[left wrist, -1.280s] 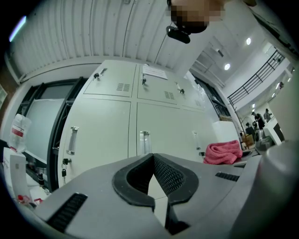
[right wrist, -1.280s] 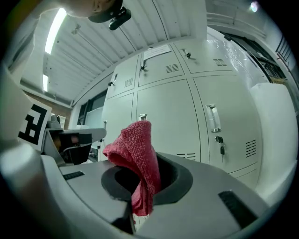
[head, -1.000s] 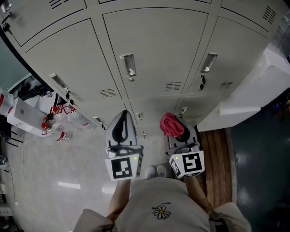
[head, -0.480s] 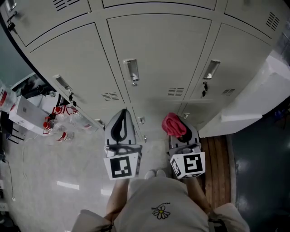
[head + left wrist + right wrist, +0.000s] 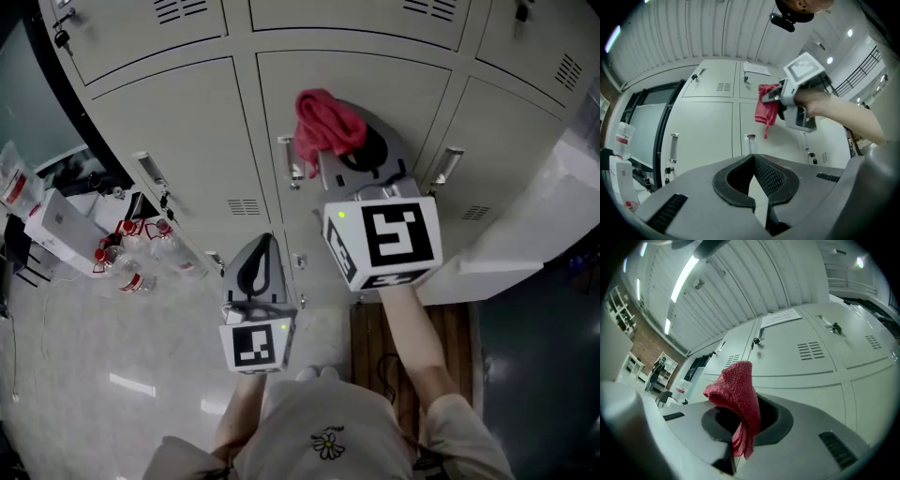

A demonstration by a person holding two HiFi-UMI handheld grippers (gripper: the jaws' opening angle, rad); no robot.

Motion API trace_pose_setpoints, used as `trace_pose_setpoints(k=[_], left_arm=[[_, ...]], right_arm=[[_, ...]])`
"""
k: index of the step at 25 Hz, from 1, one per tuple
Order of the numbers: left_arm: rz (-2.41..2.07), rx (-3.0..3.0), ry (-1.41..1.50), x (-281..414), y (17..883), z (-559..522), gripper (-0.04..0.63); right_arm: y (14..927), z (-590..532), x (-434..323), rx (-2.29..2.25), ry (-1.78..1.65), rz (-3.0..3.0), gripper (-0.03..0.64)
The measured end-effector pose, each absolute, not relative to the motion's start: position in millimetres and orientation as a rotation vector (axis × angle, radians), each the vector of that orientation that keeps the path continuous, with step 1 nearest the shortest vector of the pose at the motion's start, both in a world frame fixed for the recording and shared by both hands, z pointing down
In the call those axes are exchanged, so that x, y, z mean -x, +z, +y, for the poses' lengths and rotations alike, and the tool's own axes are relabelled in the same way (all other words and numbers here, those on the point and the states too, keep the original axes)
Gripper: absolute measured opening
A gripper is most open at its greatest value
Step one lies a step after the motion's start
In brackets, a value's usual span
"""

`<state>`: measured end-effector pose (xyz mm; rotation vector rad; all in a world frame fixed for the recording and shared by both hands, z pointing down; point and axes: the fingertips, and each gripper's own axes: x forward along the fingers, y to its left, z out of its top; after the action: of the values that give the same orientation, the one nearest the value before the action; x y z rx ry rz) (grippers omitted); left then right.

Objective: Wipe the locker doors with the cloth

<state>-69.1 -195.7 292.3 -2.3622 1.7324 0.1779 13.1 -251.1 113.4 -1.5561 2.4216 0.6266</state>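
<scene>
The right tool point(image 5: 354, 142) is clamped on the red cloth point(image 5: 328, 127): its jaws pinch a fold of the fabric, the bunched top stands above the tips and a loose tail hangs down between the pads point(image 5: 740, 427). The tool is held high, in front of the middle locker door point(image 5: 375, 80), with the cloth just beside that door's handle point(image 5: 289, 164). Whether the cloth touches the door cannot be told from any view. The left tool point(image 5: 262, 242) is lower and well apart from the cloth, pointing at the lockers. Its jaws meet at the tips with nothing between them, and only the pale door shows through the gap behind the pads point(image 5: 768, 176)
</scene>
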Motion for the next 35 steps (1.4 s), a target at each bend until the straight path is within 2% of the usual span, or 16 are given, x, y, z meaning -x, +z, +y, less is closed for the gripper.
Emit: trace_pose_setpoints(k=[7,20,27,35], left_arm=[[1.773,2.349,0.164,81.5,298.7,-187.9,0.017],[1.816,2.313,0.135,98.4,300.2,-190.3,0.017],[1.811,2.32,0.144,95.2,301.6,-194.0,0.017],[1.81,2.321,0.15,94.3,301.1,-198.8,0.017]], right_arm=[[81.8,-293.9,33.9,1.518,0.637,2.495,0.029],[82.6,-316.1,59.0,1.587,0.743,2.521,0.029],[82.0,-315.0,45.0,1.607,0.762,2.49,0.029],[81.4,-312.3,-7.2,1.674,0.804,2.43,0.029]])
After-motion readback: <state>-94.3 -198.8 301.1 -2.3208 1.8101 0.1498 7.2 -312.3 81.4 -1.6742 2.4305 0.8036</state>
